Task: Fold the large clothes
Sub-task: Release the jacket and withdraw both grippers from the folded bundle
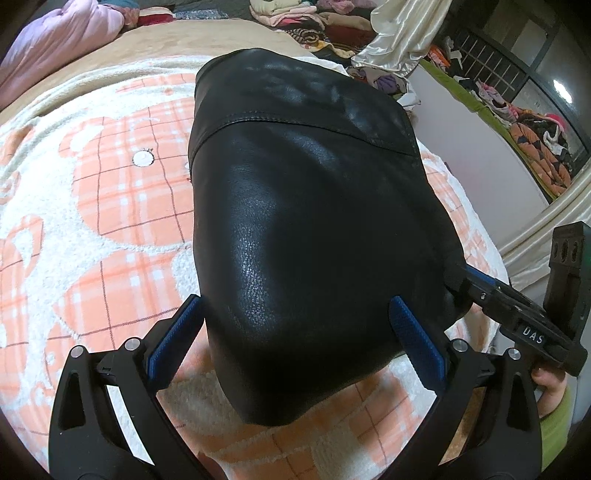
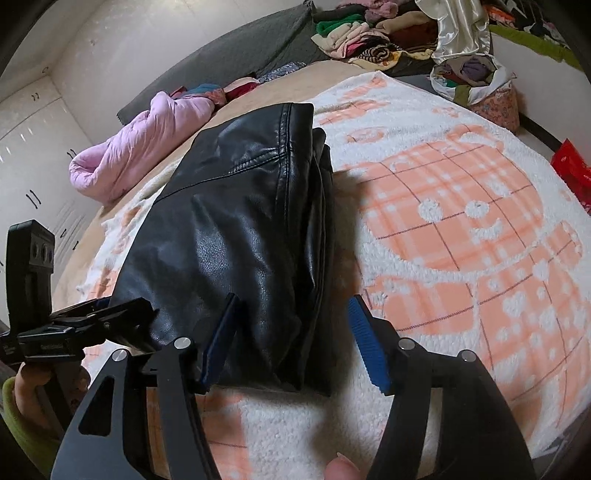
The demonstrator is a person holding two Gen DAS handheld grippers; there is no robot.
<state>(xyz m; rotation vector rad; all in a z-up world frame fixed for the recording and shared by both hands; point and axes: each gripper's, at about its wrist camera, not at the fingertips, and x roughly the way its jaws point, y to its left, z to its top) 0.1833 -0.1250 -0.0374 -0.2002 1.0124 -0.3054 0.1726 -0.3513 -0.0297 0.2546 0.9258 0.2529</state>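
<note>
Black leather fills both views: the jacket (image 1: 306,221) lies folded into a thick bundle on the peach-and-white fleece blanket (image 1: 92,206), its near rounded end reaching toward six o'clock in the left wrist view and its stitched yoke seam running across toward twelve. The left gripper (image 1: 295,332) stands with its blue-padded fingers (image 1: 415,343) wide apart, straddling that near end, and nothing is pinched between them. In the right wrist view the right gripper (image 2: 291,339) is likewise spread, its fingers either side of the bundle's stacked edge, where several layers of leather show one upon another at about one o'clock from the jaws. Whether either pad actually touches the leather I cannot tell. The fold looks nearly finished, so the step in hand seems to be a final tuck or squaring of the bundle. To do it well, I would close on all the layers together rather than the top skin alone, since leather this stiff and slick tends to spring open or slide. Both grippers should move evenly, keeping the edges aligned, and press the bundle flat before letting go. A pink quilt (image 2: 147,147) lies well away at ten o'clock, and heaped clothes (image 2: 369,33) sit at twelve.
</note>
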